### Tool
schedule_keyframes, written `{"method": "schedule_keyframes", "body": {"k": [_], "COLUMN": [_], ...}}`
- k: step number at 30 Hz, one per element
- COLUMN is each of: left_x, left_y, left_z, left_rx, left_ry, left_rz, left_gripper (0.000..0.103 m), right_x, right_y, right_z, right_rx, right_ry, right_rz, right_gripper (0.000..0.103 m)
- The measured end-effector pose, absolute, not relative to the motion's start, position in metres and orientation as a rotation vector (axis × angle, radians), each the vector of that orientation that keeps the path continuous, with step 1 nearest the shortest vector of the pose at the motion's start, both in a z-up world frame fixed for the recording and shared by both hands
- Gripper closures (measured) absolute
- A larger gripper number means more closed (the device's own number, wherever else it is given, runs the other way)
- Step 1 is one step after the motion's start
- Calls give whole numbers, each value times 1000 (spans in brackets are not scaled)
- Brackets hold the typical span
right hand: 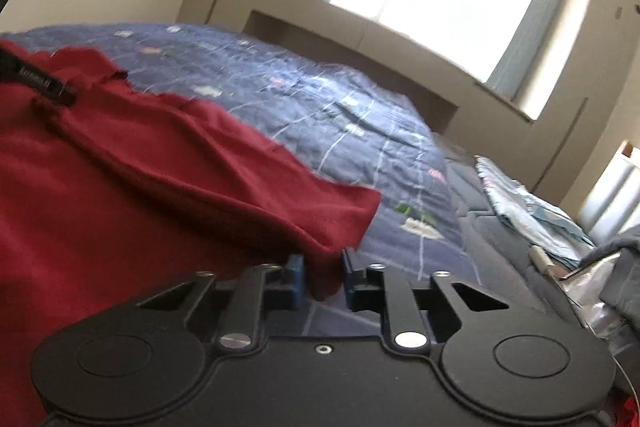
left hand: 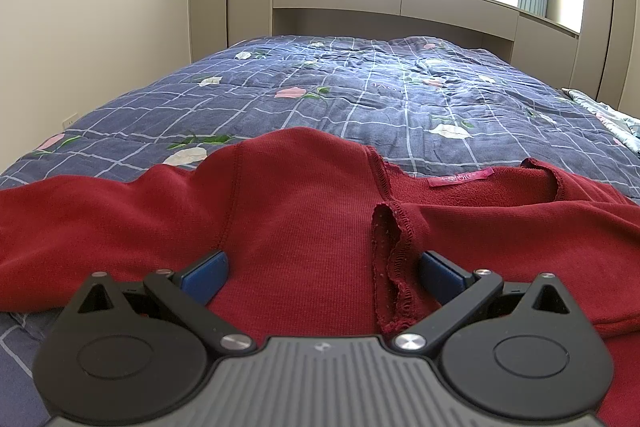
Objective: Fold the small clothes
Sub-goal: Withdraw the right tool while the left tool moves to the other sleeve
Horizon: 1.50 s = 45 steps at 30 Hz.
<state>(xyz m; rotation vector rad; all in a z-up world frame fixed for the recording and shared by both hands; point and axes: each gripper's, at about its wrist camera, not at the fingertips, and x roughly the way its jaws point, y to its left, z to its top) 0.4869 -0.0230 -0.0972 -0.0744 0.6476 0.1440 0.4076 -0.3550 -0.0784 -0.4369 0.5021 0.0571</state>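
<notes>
A dark red knit top lies spread on the blue checked quilt, its neckline and pink label to the right in the left wrist view. My left gripper rests low over it, jaws wide open, one blue pad on each side of a fold near the frayed neck seam. In the right wrist view the same red top fills the left side. My right gripper is shut on the red top's lower right corner, with the cloth pinched between its blue pads.
The quilt stretches away to cupboards and a bright window. A light blue cloth lies crumpled at the bed's right edge, next to grey and silvery items. A black bar lies across the red top at the far left.
</notes>
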Motion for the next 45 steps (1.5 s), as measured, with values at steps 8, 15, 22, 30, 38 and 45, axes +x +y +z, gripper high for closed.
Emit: {"method": "schedule_keyframes", "body": {"k": [8,15,22,30,38,45], "left_x": [488,487,486,457,402,349], "left_y": [-24,-22,-19,7,97,222], "left_z": [-98,-98,-97,-70,-44,-52], "left_rx": [-62,-78,-83,-210,-360,-498], "left_ry": [651,643,651,660,682,687], "left_rz": [147,141,137,41,71,343], "left_gripper": [0,0,0,0,0,0], "right_x": [413,408,371,323,300,295], "right_y": [-362,-370,-371,-307,-222,-202], "right_z": [-94,-88,-62,-38,-52,-64], "right_rx": [-429,-378,-258,-124,-229,-181], "right_ry": [604,631,630,583,599,609], "right_rz": [-20,-13,-18,195,356,350], "right_gripper": [96,57,9,1,1,1]}}
